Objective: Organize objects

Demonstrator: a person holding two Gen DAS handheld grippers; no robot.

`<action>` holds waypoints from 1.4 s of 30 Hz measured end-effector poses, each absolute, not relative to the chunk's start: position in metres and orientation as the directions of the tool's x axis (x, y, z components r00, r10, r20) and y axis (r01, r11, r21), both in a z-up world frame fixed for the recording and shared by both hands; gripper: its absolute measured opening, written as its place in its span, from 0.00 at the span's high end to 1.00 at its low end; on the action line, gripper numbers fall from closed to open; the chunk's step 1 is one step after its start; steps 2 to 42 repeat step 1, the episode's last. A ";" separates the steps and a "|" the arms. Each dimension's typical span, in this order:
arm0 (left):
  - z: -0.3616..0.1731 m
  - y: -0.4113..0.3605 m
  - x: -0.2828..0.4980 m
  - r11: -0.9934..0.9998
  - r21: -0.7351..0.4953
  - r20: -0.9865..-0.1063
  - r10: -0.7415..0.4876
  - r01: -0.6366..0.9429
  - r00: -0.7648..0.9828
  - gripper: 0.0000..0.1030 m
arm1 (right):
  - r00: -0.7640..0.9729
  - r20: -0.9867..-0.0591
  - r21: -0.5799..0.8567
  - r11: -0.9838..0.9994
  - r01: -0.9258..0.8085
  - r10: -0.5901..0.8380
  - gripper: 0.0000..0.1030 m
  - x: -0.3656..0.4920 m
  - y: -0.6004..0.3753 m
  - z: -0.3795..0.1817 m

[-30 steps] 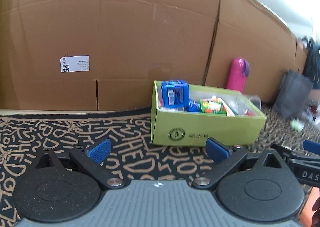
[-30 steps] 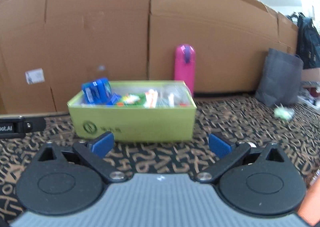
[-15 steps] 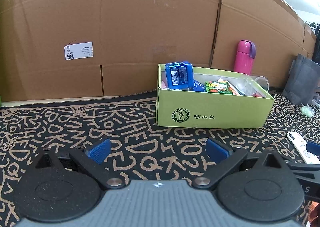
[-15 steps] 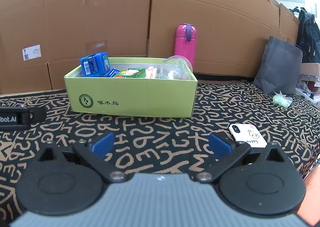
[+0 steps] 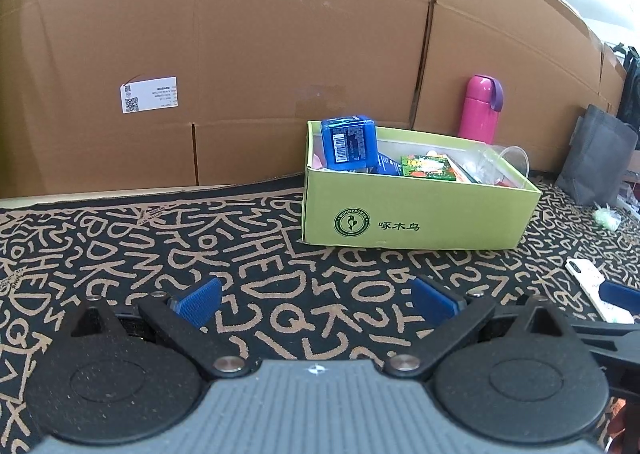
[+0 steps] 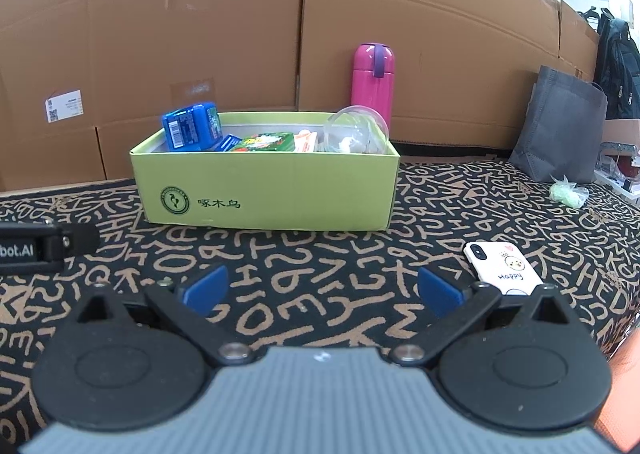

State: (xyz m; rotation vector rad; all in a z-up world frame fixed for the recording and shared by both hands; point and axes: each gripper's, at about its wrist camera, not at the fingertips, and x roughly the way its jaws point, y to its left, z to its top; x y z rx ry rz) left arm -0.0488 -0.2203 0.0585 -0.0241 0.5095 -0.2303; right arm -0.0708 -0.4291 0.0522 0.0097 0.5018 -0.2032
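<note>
Visibly, both grippers' fingers (image 5: 200,300) are spread and empty near one green box (image 6: 272,190), one phone (image 6: 505,268).

both wrist views sit low, facing the cardboard wall (image 5: 280,54) — sharing the green box (image 6: 272,190), seemingly near.

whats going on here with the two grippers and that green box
A person holds two grippers low over a patterned mat, tidying objects. The left gripper and right gripper are both open and hold nothing. Ahead sits the green box, already holding a blue pack and a clear cup. A phone lies loose on the mat near the right gripper.
</note>
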 end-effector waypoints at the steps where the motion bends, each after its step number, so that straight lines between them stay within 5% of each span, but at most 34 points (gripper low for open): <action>1: 0.059 -0.220 -0.049 0.974 -0.077 -0.480 -0.224 0.214 0.848 0.00 | 0.857 -0.478 -0.040 0.980 0.196 -0.191 0.00 -0.071 -0.429 0.052; 42: 0.059 -0.220 -0.049 0.974 -0.077 -0.480 -0.224 0.214 0.848 0.00 | 0.857 -0.478 -0.040 0.980 0.196 -0.191 0.00 -0.071 -0.429 0.052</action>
